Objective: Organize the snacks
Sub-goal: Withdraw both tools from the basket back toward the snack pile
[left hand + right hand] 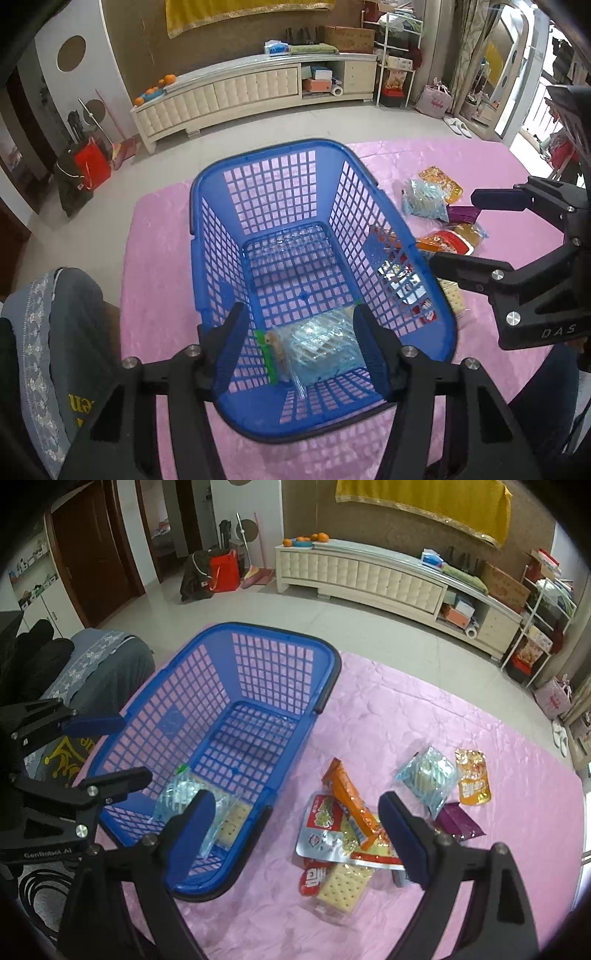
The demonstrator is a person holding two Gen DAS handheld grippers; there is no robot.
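Note:
A blue plastic basket (207,236) (332,657) stands on a pink tablecloth. Inside it near the front lies a clear blue cracker packet (321,347) (218,816). My left gripper (299,332) is open and empty above the basket's near end, over that packet. My right gripper (299,819) is open and empty, hovering above a pile of snacks right of the basket: an orange bar (351,801), a red and silver pouch (325,830), a cracker pack (341,890). The right gripper also shows in the left wrist view (458,229).
Further right on the cloth lie a blue packet (428,779), an orange juice pouch (474,779) and a purple wrapper (458,821). A grey cushioned seat (62,332) is left of the table. A long cream cabinet (236,88) stands across the tiled floor.

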